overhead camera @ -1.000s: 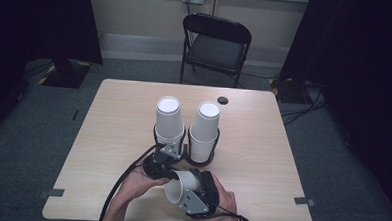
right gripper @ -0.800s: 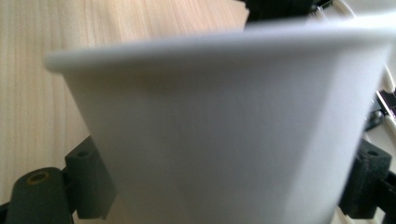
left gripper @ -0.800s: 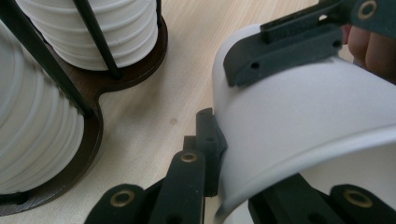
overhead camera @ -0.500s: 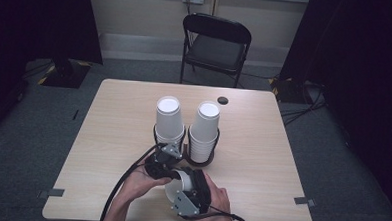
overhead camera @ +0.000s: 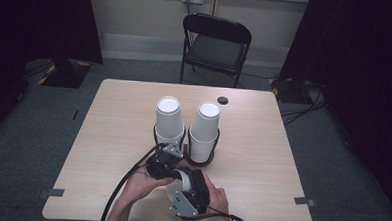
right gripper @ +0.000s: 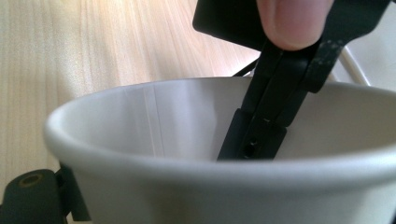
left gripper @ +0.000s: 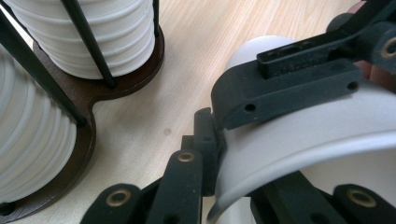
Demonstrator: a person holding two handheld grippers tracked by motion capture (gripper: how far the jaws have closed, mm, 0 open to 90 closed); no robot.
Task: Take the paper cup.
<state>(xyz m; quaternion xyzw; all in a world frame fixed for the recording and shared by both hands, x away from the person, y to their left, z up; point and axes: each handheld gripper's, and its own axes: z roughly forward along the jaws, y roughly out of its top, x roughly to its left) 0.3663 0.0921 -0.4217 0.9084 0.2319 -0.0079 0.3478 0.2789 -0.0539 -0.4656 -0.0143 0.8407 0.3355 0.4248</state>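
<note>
A smooth white paper cup (overhead camera: 176, 184) lies on its side between both tongs, above the pale woodgrain tabletop (overhead camera: 262, 143). The left tongs (overhead camera: 169, 170) pinch its rim; the right tongs (overhead camera: 195, 183), just opened, straddle its wall. Beyond them, a dark wire holder (overhead camera: 202, 158) carries two ribbed cup stacks (overhead camera: 169, 120).
</note>
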